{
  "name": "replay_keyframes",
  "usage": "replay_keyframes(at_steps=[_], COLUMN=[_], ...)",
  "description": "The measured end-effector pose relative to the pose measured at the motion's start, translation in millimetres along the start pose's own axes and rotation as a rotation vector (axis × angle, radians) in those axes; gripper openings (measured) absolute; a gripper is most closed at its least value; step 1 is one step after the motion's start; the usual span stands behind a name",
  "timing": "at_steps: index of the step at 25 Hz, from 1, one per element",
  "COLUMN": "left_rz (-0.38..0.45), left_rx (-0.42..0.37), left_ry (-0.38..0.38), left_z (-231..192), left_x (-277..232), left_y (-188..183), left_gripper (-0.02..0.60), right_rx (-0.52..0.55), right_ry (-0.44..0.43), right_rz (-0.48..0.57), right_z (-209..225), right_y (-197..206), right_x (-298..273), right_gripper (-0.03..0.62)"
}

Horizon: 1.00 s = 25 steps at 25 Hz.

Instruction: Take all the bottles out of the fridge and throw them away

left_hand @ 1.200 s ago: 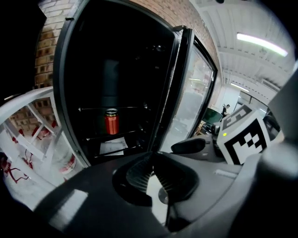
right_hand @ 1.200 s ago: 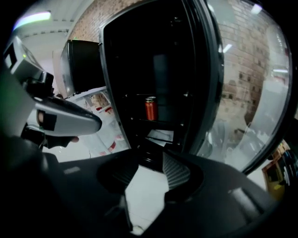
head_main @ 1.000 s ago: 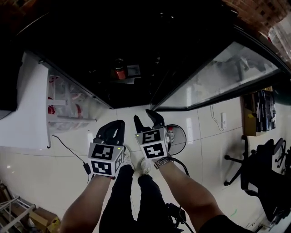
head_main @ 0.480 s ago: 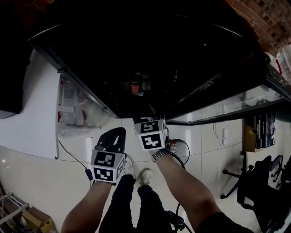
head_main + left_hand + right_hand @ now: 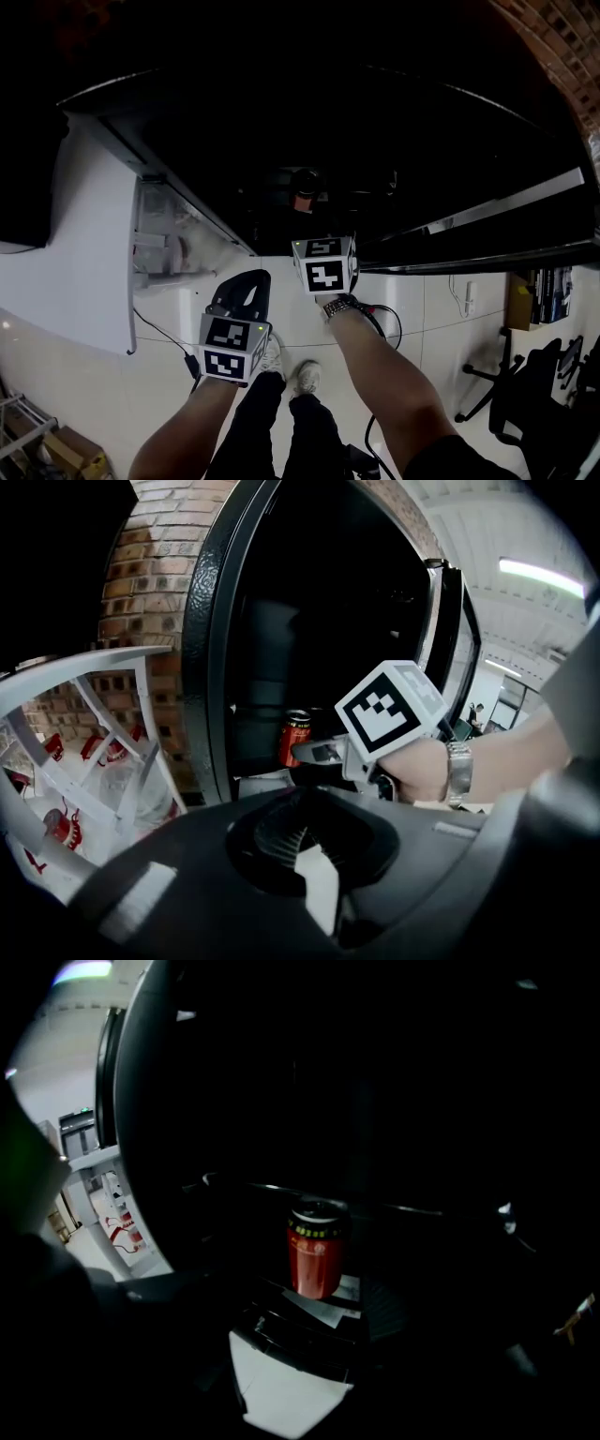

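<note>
Right claw (image 5: 314, 753) spread, jaws have just been opening, nothing between them. It sits at the fridge (image 5: 211, 667) mouth, short of the can (image 5: 317, 1260). Left claw (image 5: 251, 281) pressed together, empty, outside the fridge. My worry is the dark fridge: I read depth poorly, and a misjudged push could topple the can. Fridge shelf holds one upright red can. Door rack (image 5: 84, 752) beside the fridge holds clear, red-printed packs.

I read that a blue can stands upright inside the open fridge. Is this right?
Not quite: the can is red, not blue, as the right gripper view shows. It does stand upright inside the open fridge.
</note>
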<state>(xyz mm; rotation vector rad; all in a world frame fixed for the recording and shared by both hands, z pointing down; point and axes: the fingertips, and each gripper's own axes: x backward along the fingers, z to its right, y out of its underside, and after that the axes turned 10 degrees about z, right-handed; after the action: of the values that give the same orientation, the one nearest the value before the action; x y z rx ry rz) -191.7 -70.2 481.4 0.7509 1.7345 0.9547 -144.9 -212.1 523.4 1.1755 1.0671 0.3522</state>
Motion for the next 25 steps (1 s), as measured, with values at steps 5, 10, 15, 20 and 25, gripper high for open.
replay_keyframes(at_steps=[5, 10, 15, 20, 25], left_rz=[-0.009, -0.015, -0.021, -0.031, -0.030], left_rx=[-0.009, -0.015, -0.014, -0.020, -0.021], left_ry=[0.027, 0.035, 0.029, 0.030, 0.028], left_z=[-3, -11, -19, -24, -21], left_x=[-6, -11, -14, -14, -13], left_y=[-4, -8, -8, -9, -9], left_gripper=[0.003, 0.003, 0.003, 0.003, 0.003], right_rx=[0.018, 0.012, 0.024, 0.053, 0.053], right_ry=[0.010, 0.029, 0.038, 0.037, 0.037], right_rz=[-0.036, -0.055, -0.042, -0.028, -0.028], right_z=[5, 12, 18, 15, 16], right_y=[-2, -6, -13, -17, -16], right_x=[-24, -46, -57, -63, -63], right_gripper=[0.376, 0.376, 0.376, 0.334, 0.331])
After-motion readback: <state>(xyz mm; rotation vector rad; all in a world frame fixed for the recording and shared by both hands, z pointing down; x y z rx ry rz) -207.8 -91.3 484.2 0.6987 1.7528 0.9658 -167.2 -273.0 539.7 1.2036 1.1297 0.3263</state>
